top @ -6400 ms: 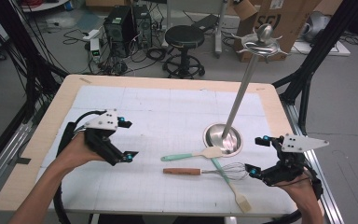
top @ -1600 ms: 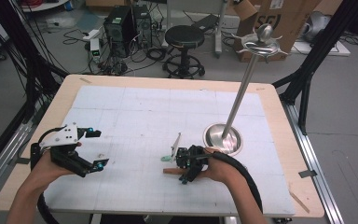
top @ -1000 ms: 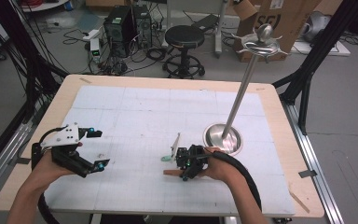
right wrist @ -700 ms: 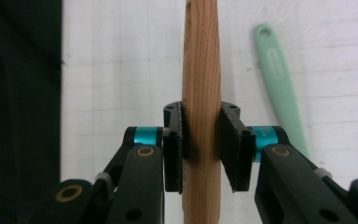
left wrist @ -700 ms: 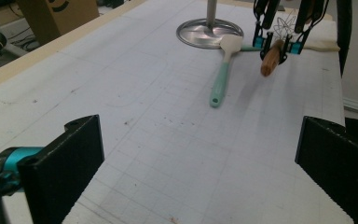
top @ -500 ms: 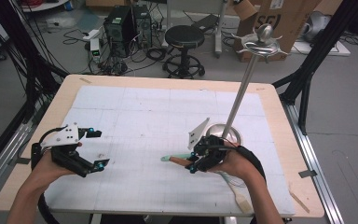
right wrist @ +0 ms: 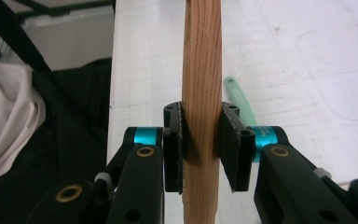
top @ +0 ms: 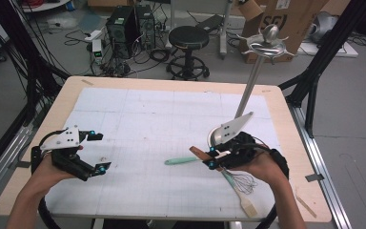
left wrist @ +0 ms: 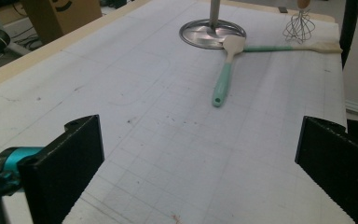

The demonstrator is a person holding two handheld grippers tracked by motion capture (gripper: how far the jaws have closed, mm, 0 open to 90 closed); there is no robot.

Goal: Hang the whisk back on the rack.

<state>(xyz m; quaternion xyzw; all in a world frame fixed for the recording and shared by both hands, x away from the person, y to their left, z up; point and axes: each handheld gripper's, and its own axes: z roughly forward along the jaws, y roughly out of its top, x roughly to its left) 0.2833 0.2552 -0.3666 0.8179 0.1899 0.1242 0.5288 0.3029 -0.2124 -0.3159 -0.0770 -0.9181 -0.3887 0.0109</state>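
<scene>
The right hand-held gripper (right wrist: 201,147) is closed on the whisk's wooden handle (right wrist: 201,70), whose long axis crosses the jaws. The whisk (top: 240,180) lies at the counter's (top: 171,81) right front. The left hand-held gripper (left wrist: 200,182) hovers open, well apart.

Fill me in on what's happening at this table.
A person works two handheld tongs over a gridded mat. The right tongs are shut on a wooden handle, lifted off the table. The left tongs hang open, holding nothing. A teal-handled spatula and whisk lie by the metal stand's base.
</scene>
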